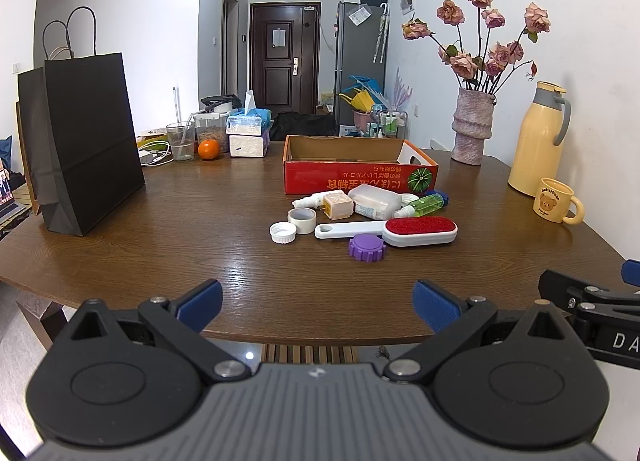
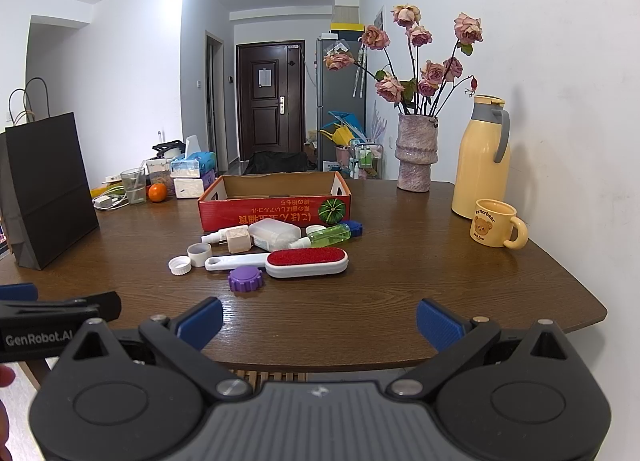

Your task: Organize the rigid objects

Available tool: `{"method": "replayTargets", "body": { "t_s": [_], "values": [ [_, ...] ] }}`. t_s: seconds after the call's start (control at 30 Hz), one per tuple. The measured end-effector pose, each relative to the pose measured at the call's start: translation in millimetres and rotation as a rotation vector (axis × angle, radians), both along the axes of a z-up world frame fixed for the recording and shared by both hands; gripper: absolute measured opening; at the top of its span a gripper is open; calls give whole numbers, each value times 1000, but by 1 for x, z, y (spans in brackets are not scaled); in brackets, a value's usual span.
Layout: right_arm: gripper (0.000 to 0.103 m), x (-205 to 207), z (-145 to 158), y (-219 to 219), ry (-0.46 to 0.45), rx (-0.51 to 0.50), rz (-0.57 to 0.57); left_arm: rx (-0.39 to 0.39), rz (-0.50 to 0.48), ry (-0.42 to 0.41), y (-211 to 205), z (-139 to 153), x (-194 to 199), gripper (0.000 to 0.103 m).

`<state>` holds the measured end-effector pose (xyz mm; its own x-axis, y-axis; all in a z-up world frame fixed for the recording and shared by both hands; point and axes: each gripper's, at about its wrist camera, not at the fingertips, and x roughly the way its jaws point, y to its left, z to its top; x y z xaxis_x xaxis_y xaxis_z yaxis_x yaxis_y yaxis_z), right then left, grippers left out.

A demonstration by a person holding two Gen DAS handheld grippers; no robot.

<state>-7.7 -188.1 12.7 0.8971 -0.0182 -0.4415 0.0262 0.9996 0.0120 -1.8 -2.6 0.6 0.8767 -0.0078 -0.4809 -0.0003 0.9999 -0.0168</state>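
Both grippers, left and right, hover with jaws spread and empty at the table's near edge; ahead of them, a lint brush, purple cap and bottles cluster before the red box.

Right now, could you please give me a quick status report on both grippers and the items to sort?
Left gripper open, empty; right gripper open, empty. Lint brush, purple cap, bottles loose before the red cardboard box. Path clear.
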Motion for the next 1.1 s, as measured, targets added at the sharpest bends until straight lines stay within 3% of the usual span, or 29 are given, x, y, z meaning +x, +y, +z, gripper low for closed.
{"method": "replayTargets", "body": {
  "t_s": [1.1],
  "values": [
    [103, 2, -1, 4, 2, 1, 3, -5, 0, 2, 6, 3, 1, 103]
  ]
}}
